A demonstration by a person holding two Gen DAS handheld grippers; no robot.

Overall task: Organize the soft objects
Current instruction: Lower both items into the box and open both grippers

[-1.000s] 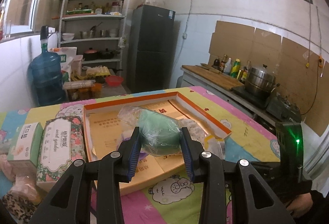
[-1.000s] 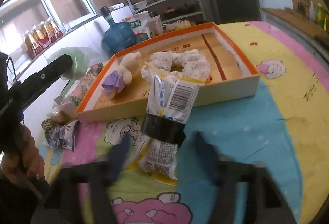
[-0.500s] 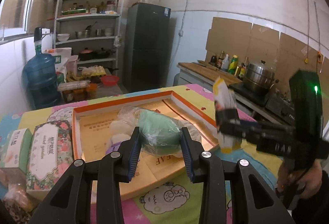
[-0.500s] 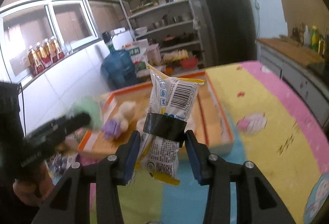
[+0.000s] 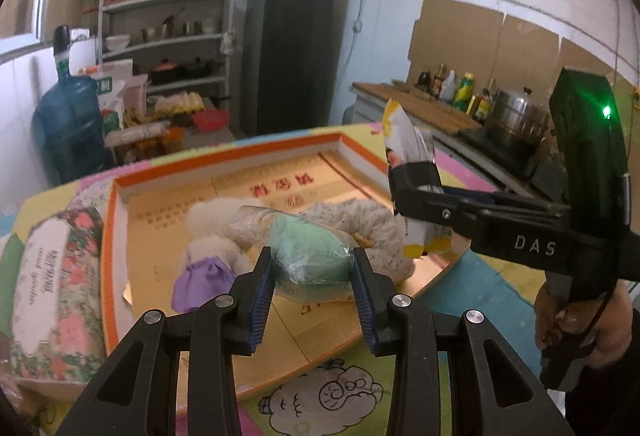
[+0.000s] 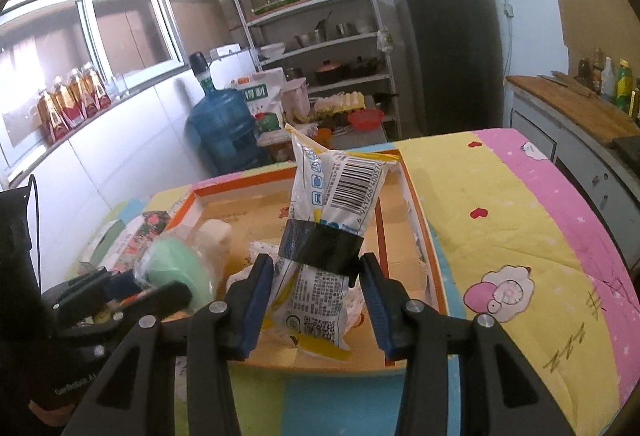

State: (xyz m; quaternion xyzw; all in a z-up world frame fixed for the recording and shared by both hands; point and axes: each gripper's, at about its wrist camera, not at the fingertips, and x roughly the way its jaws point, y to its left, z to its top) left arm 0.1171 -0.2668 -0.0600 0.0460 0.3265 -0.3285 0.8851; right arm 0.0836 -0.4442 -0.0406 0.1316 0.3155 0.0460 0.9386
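Grippers both loaded over the orange-rimmed box. Your left gripper had its jaws clamped on the bagged green bundle, held above the plush toy and fuzzy ring already lying inside. Your right gripper squeezed the taped snack packet upright over the box's near side, probably for dropping in beside them.
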